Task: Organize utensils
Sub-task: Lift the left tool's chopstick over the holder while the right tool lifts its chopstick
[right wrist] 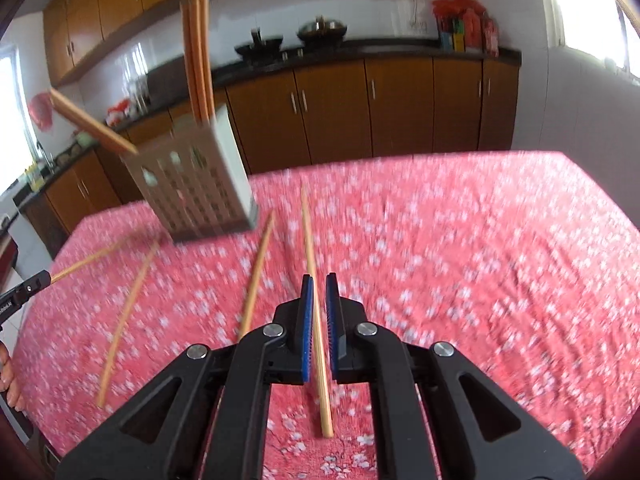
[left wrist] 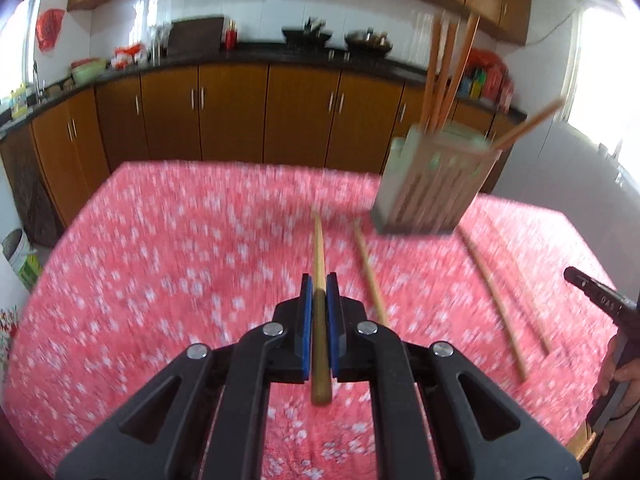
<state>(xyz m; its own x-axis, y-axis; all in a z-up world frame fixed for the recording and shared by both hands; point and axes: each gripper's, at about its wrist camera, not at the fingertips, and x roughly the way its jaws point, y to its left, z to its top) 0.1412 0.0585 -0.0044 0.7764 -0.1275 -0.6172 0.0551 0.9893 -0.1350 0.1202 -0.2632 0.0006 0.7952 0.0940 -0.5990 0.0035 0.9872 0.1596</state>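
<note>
A slotted utensil holder (left wrist: 430, 184) stands on the pink flowered tablecloth and holds several wooden chopsticks (left wrist: 444, 72). It also shows in the right wrist view (right wrist: 196, 188). My left gripper (left wrist: 319, 286) is shut on a chopstick (left wrist: 319, 248) that points forward above the cloth. My right gripper (right wrist: 319, 286) has its blue pads close on either side of a chopstick (right wrist: 310, 240), with a thin gap showing. Loose chopsticks lie on the cloth (left wrist: 370, 272) (left wrist: 494, 292) (right wrist: 256, 280) (right wrist: 128, 316). The left gripper's tip (right wrist: 24, 290) shows at the left edge of the right wrist view.
The table (right wrist: 480, 260) is covered by the pink cloth. Brown kitchen cabinets (left wrist: 240, 108) and a dark counter with woks (left wrist: 368, 42) run along the back wall. The right gripper's body (left wrist: 600, 300) and a hand show at the right edge of the left wrist view.
</note>
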